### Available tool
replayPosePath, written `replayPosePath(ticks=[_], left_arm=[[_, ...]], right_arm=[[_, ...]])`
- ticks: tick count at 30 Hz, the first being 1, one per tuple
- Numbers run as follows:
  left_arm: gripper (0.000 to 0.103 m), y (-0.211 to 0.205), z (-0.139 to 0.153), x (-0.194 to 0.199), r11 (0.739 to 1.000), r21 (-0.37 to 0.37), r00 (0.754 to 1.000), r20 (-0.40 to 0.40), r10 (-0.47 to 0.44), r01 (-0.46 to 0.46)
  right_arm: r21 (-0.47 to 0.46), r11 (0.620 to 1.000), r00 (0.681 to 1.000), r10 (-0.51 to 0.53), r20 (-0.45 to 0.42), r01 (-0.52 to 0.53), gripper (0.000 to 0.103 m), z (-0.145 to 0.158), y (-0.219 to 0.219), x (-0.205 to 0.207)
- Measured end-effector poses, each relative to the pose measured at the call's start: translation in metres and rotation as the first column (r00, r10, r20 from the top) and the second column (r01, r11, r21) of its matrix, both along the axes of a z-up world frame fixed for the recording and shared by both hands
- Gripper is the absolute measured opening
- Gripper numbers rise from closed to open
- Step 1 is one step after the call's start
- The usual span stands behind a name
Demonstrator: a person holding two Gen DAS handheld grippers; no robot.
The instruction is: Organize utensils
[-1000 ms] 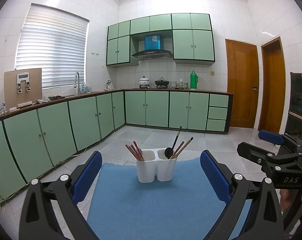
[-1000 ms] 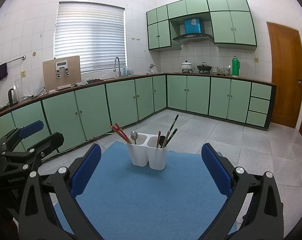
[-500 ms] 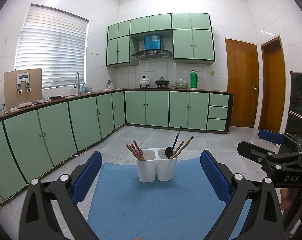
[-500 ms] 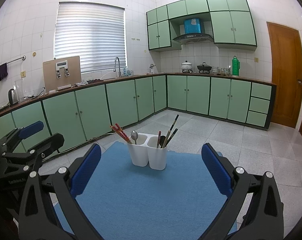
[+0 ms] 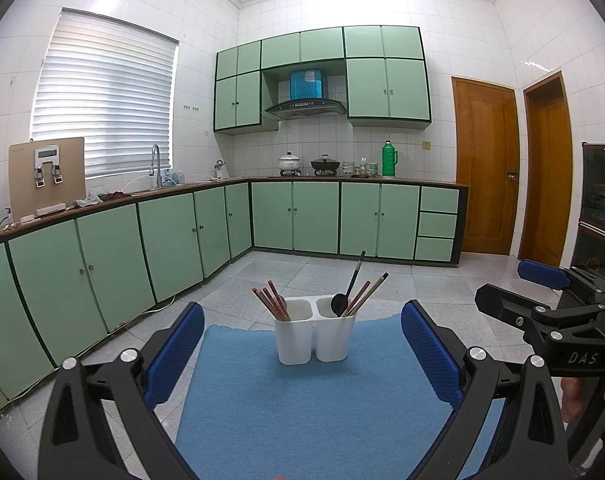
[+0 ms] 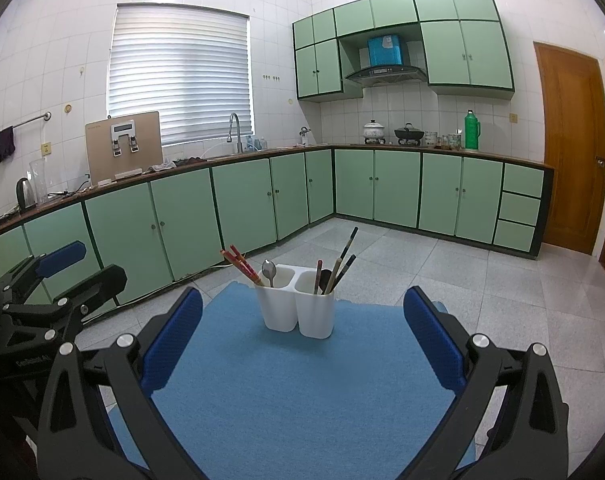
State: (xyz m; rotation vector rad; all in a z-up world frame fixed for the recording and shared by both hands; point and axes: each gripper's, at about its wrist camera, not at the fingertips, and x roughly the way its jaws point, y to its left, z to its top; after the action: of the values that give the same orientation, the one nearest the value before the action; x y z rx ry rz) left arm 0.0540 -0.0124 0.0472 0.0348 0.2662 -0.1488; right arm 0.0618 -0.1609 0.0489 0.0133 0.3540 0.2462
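Nothing had shifted since the earlier frames. Left gripper [image 5: 302,354] and right gripper [image 6: 302,340]: jaws spread wide, holding nothing, well short of the work. Ahead of both, centred on the blue mat [image 5: 314,408]: white two-compartment holder [image 5: 313,335], red chopsticks [image 5: 271,303] left compartment, ladle [image 5: 344,294] right. Risk, judged: leaning handles snagged, light holder tipped.
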Motion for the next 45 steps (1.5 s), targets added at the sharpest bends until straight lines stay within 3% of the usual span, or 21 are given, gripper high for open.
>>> replayPosePath(ticks=[45], left_arm=[[0.097,0.0007,-0.0024,0.0080,1.000,-0.006,1.000,-0.016,-0.010,0.009]], right_arm=[[-0.001,1.000,1.000,-0.009,-0.008,0.009,0.098,-0.0081,0.0036,0.0014]])
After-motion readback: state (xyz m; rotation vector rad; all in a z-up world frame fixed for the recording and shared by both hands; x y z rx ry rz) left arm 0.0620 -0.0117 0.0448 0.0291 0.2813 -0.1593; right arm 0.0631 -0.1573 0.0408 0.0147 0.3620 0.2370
